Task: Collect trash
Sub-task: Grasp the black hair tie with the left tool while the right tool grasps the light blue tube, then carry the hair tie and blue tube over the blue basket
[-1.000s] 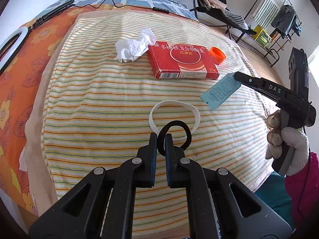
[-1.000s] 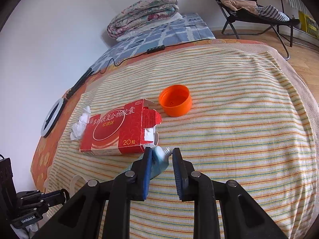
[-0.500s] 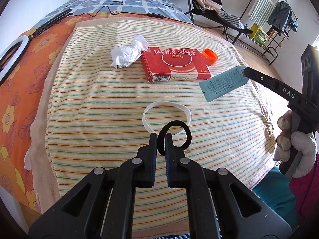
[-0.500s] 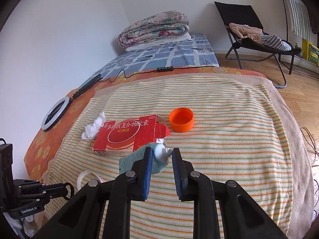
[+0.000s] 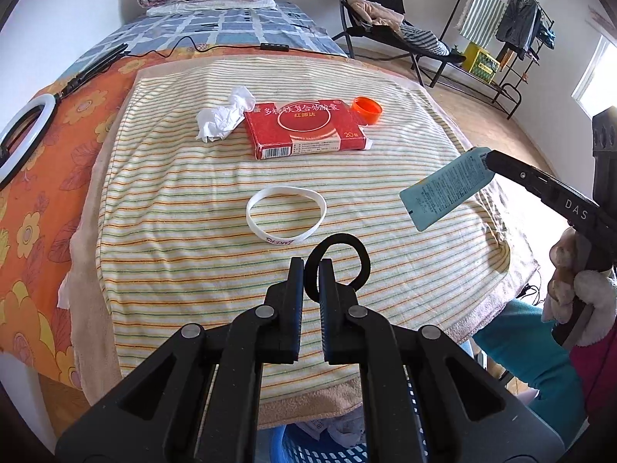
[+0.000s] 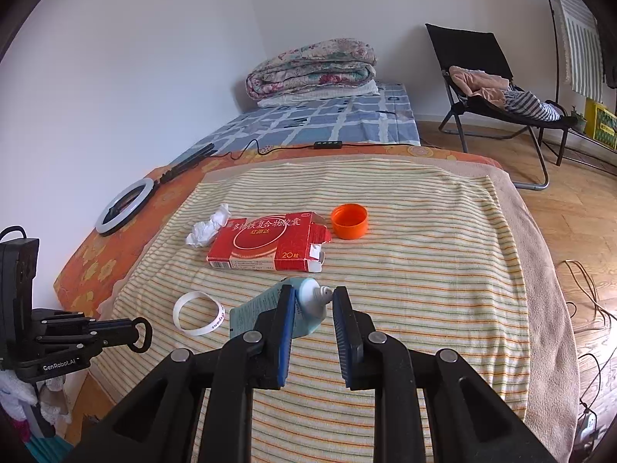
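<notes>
Now: left gripper (image 5: 311, 266) jaws pinching one black ring (image 5: 339, 260); right gripper (image 6: 313, 301) jaws clamping one blue tube (image 6: 270, 308).

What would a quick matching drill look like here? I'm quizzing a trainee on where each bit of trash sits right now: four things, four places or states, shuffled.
Things:
1. black ring
2. blue tube
3. orange cap
4. crumpled tissue

Places or states:
A. on the striped towel, at the red box's open end
B. held by the left gripper
C. on the towel, at the box's closed end
D. held by the right gripper

Pairs: 1-B, 2-D, 3-A, 4-C
</notes>
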`<state>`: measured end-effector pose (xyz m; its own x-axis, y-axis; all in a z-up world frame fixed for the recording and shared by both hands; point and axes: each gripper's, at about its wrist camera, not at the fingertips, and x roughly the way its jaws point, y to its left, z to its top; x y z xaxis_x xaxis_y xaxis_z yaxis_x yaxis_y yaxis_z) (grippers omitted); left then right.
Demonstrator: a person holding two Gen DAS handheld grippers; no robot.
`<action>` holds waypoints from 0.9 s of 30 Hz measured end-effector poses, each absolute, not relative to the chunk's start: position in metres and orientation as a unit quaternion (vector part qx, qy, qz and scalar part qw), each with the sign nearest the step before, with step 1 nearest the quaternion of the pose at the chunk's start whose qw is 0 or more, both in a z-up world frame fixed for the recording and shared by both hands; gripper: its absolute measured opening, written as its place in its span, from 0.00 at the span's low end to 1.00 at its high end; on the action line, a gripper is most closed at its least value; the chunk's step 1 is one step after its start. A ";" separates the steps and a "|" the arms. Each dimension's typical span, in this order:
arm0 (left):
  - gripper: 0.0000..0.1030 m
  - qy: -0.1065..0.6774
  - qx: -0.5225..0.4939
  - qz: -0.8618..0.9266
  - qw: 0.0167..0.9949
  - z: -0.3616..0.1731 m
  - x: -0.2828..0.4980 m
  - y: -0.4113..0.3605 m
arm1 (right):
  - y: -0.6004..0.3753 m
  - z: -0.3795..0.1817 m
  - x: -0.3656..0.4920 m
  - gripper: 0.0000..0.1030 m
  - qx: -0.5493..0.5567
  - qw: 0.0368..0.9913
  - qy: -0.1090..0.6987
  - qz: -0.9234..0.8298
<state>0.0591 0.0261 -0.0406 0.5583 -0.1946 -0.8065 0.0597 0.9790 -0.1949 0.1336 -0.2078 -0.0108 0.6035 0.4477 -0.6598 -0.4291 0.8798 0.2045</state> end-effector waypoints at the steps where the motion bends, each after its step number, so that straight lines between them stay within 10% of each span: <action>1: 0.05 0.463 -0.069 -0.073 0.881 -0.039 0.055 0.024 | -0.211 -0.009 0.127 0.18 0.013 0.895 0.371 0.247; 27: 0.05 0.509 -0.069 -0.109 0.851 -0.094 -0.060 -0.018 | -0.233 -0.039 -0.013 0.18 -0.029 0.862 0.411 0.294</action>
